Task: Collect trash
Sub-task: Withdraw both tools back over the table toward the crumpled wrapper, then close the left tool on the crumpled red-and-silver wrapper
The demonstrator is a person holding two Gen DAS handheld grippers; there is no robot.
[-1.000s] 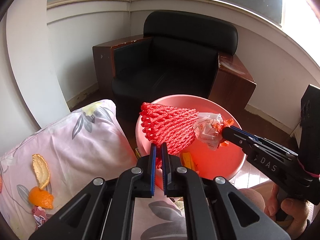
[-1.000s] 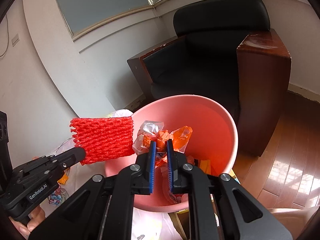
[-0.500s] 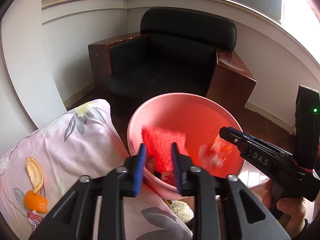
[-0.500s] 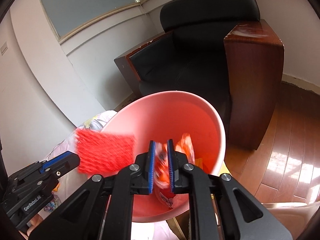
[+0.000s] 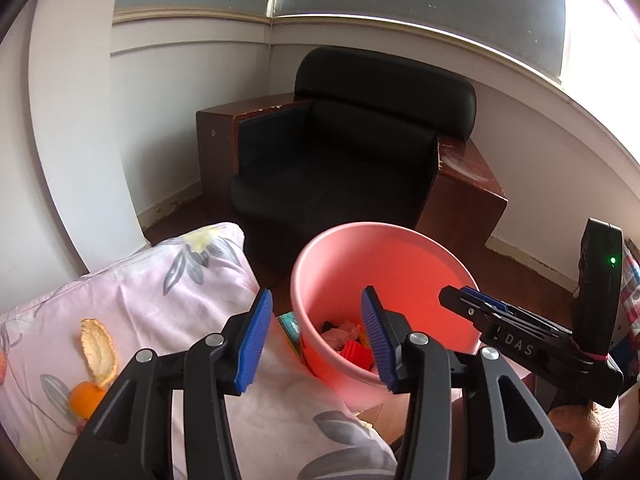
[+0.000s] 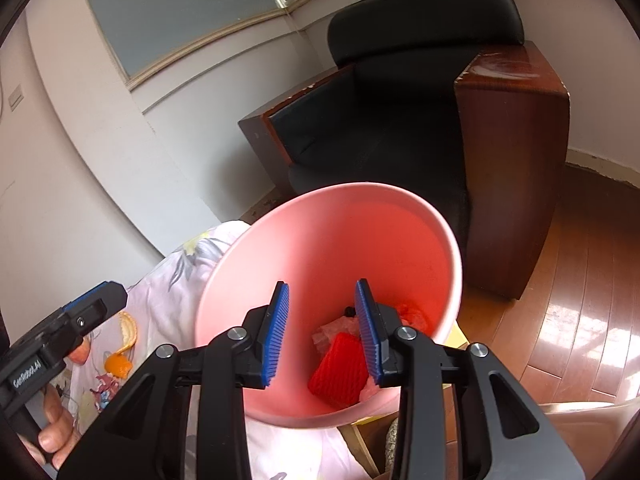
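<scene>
The orange peel (image 5: 98, 350) lies on the floral pillow (image 5: 168, 280), a pale curled strip with its long axis running roughly away from the camera and a bright orange piece (image 5: 84, 398) at its near end. It sits well off to the left of the left gripper (image 5: 316, 336), and that gripper is clearly the nearer one, so the next pick looks like a swing left and down for that hand. Its jaws are opening, nothing between them. The right gripper (image 6: 322, 334) hovers over the pink bin (image 6: 452, 248), jaws opening too and empty, with the red foam net (image 6: 340, 372) and a crumpled wrapper (image 6: 334, 330) lying down in the bottom. The bin stands just beside the pillow's right edge. Hard to read: the small printed scrap (image 6: 105, 384) near the peel, and a teal object (image 5: 290, 326) wedged between pillow and bin, mostly hidden by the blue pad.
</scene>
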